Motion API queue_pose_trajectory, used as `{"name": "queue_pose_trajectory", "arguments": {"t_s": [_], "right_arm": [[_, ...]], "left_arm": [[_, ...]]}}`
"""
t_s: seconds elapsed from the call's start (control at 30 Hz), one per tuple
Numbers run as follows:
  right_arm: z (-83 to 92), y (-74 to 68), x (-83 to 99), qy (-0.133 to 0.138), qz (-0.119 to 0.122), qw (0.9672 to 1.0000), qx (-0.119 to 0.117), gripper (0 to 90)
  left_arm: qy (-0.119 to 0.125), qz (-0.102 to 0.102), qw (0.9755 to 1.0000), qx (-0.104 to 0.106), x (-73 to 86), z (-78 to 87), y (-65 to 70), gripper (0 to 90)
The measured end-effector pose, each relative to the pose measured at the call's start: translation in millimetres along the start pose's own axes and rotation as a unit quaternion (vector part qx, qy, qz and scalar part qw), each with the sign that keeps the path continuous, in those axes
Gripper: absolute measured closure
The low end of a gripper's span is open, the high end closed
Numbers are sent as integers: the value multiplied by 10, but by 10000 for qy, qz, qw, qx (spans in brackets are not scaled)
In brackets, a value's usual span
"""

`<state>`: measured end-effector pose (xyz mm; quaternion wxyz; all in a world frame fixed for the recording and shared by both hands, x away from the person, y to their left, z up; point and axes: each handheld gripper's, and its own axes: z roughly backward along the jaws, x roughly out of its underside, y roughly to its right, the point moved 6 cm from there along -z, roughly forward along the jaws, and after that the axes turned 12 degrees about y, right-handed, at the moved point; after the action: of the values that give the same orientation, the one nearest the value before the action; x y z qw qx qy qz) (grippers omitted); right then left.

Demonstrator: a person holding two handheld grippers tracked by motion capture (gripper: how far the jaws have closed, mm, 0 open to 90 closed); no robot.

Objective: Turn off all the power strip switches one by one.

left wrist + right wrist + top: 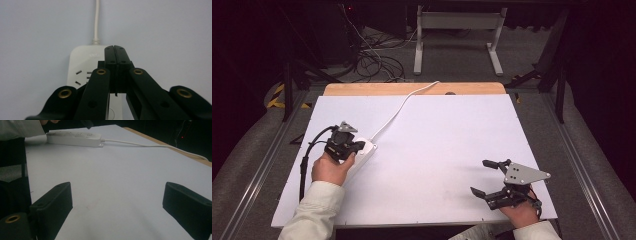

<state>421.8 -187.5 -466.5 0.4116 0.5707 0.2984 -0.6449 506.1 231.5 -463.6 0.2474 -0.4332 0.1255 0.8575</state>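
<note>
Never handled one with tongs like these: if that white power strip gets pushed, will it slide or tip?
The power strip lies flat and low, so it would probably slide on the smooth white table, not tip. Its bendy cord would likely drag and swing it round.

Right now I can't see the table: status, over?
Left gripper shut, fingers over the power strip. Right gripper open, holding nothing. Strip's cord runs to the far edge.

White table (452, 150) carries a power strip (364, 151).
</note>
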Motion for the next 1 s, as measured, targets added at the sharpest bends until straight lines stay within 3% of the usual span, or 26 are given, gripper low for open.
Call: {"name": "queue_pose_trajectory", "arguments": {"t_s": [0.07,0.3,0.5,0.53,0.57,0.67,0.73,0.87,1.0], "right_arm": [[-4,5,4,-3,3,10000,-6,95],[6,-1,1,10,6,10000,0,95],[0,3,6,-4,3,10000,-10,95],[1,5,6,1,0,10000,-3,95],[3,7,6,1,-7,10000,6,95],[11,10,3,16,-11,10000,17,95],[13,11,1,18,-9,10000,20,95],[14,6,0,16,-21,10000,17,95],[19,8,1,24,-13,10000,20,95]], "left_arm": [[63,-48,10000,13,-33,71,16,900],[77,-162,9998,91,-35,83,82,900],[231,-155,9995,112,-70,149,90,898],[281,-109,9994,154,-82,154,90,804],[314,-44,9993,222,-89,166,98,640],[587,-83,9975,374,-132,247,143,494],[707,-139,9967,380,-154,316,187,426],[858,-332,9947,460,-180,438,279,401],[1247,-384,9895,628,-208,568,369,378]]}}
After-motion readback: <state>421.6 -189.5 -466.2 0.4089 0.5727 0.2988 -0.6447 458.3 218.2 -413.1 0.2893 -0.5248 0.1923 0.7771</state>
